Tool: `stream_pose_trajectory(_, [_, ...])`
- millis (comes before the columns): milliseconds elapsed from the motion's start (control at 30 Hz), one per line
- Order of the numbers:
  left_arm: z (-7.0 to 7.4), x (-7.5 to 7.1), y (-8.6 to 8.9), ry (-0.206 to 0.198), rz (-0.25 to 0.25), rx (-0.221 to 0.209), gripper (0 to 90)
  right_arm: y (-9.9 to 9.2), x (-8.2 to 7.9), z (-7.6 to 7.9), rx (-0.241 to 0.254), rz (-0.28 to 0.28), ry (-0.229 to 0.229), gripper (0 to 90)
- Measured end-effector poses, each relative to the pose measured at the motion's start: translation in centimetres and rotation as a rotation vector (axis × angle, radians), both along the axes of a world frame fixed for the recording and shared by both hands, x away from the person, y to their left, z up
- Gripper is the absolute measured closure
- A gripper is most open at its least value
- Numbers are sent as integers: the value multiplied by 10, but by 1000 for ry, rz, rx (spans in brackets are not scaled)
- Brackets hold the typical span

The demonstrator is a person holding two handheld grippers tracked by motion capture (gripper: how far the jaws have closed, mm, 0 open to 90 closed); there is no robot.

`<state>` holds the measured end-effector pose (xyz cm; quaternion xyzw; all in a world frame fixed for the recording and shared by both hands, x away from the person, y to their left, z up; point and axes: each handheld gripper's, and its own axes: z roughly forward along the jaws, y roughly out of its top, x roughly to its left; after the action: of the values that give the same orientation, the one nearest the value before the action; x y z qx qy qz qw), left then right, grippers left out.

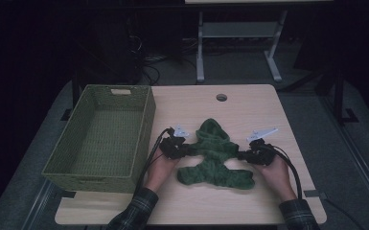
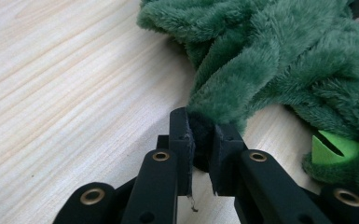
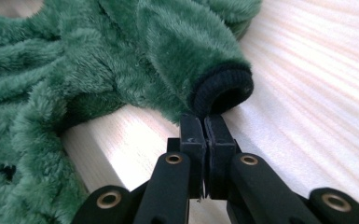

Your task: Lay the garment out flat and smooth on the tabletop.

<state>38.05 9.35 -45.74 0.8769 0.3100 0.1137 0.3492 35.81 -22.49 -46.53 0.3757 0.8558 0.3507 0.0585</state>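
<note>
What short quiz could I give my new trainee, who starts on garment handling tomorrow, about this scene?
1. True or false: the left gripper is shut on a sleeve end of the fuzzy green fleece garment.
2. Where is the woven olive-green rectangular basket: A) left of the garment, B) right of it, C) under it?
3. Fill in: the right gripper pinches the sleeve's dark ____.

Key: 1 true; 2 A; 3 cuff.
</note>
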Motion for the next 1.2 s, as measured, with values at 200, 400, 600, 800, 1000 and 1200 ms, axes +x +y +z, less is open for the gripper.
stream_pose_trajectory(200, [9,-4,4,30,10,-52,666,-1,-3,4,9,-3,-16,766])
stream_pose_trajectory(400, [31,-7,13,1,24,-111,529,-10,-9,18,-6,-27,-60,612])
stream_pose_trajectory(600, [49,-3,14,-25,16,-122,497,-16,-11,31,44,-43,-90,591])
stream_pose_trajectory(800, [51,14,8,-8,20,-109,491,-18,1,44,59,-50,-99,581])
stream_pose_trajectory(1000, [53,32,3,-11,36,-110,491,-13,22,54,91,-51,-115,587])
stream_pose_trajectory(1200, [49,51,-1,-4,42,-111,490,2,45,52,94,-40,-95,590])
